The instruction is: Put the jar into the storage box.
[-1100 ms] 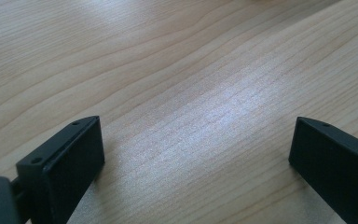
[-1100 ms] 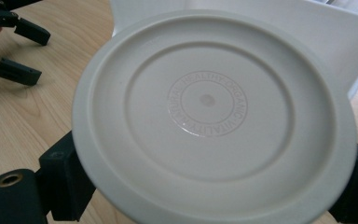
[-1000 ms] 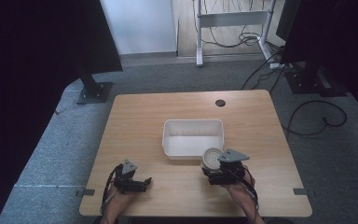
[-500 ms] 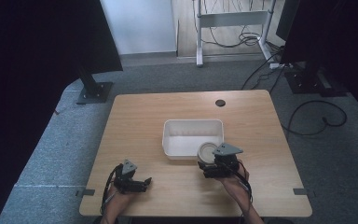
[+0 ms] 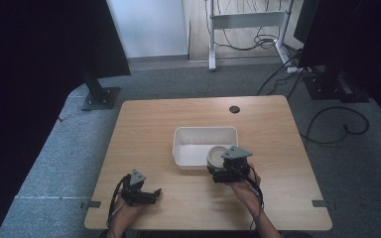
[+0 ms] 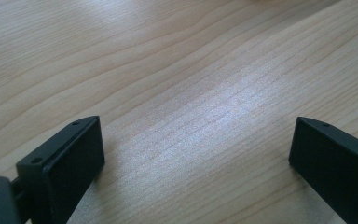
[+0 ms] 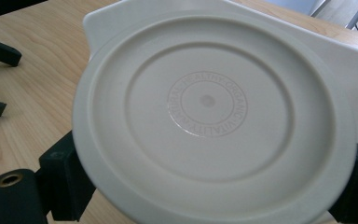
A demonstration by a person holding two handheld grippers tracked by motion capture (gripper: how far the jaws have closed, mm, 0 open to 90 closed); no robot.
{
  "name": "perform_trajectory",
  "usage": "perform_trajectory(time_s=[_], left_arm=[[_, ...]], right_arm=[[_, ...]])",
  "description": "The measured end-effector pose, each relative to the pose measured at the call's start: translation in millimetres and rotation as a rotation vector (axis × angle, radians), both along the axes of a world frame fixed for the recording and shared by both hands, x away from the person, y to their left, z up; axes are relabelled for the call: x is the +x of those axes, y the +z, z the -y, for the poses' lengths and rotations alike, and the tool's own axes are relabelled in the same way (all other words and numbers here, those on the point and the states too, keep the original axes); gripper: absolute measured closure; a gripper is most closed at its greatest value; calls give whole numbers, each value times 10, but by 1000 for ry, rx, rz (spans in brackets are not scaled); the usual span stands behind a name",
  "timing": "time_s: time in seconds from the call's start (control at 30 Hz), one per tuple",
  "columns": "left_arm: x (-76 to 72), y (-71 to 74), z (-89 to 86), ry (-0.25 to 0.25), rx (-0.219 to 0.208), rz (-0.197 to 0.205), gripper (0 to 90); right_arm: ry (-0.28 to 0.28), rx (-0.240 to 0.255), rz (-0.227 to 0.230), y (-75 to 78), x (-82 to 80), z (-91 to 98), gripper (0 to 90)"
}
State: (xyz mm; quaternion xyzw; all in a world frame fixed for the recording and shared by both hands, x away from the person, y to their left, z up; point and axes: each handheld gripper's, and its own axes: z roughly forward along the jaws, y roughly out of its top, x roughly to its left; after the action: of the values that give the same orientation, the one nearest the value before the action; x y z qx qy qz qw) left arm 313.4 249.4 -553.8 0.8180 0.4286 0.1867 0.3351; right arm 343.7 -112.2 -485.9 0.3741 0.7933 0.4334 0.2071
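**Over the bin's near corner: right gripper carries a round lid**

At the near-right corner of the white bin [image 5: 205, 146], the right gripper [image 5: 226, 171] holds a cream round lid [image 7: 209, 116], its fingers [image 7: 67, 179] pinching the rim from both sides. The lid faces the camera, embossed ring visible, tilted, probably so it clears the bin wall [image 7: 340, 51]. Whether it is going in or coming out cannot be told. The left gripper [image 5: 146, 195] rests low on the counter [image 5: 149, 129] near the front-left edge, fingers [image 6: 70, 158] spread wide with nothing between them, likely parked clear of the working hand.
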Motion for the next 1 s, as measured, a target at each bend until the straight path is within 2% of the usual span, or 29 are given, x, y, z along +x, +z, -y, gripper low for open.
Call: perform_trajectory(time_s=[1.0], left_arm=[[0, 0, 0, -1, 0, 1, 30]], right_arm=[[-27, -11, -2, 4, 326, -195, 93]])
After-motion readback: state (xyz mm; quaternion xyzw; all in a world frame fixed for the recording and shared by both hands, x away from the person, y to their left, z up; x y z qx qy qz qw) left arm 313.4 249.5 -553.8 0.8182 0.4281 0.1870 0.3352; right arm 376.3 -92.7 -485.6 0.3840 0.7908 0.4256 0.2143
